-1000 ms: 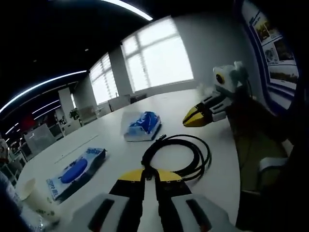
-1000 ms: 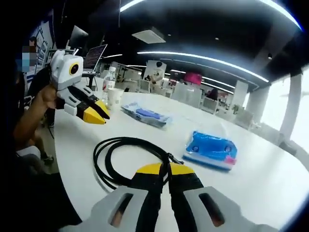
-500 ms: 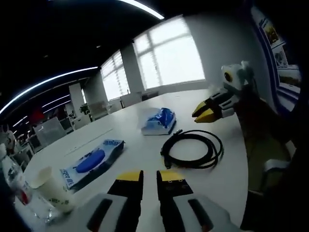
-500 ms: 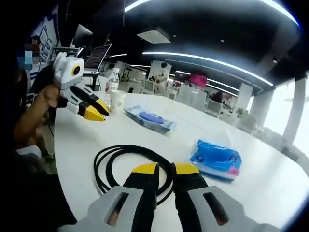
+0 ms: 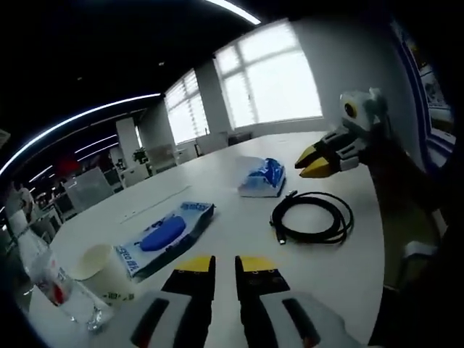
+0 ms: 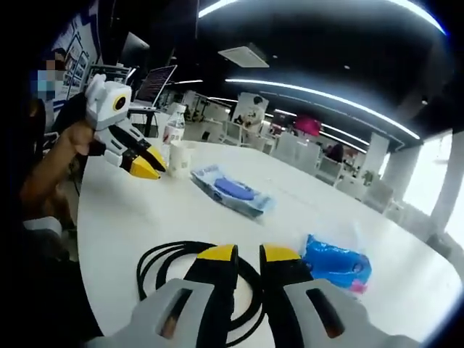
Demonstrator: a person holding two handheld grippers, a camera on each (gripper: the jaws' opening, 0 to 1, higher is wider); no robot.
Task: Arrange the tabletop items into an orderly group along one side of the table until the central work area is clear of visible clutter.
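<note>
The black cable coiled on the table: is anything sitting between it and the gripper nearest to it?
Nothing visible. In the right gripper view, the black cable lies on bare table just beyond the right gripper, whose jaws stand slightly apart.

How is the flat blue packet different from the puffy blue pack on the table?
The flat blue packet is long and thin with a dark blue oval on top; the puffy blue pack is shorter and thicker. The packet lies near the paper cup, the pack beyond the black cable. Both rest on the white table.
</note>
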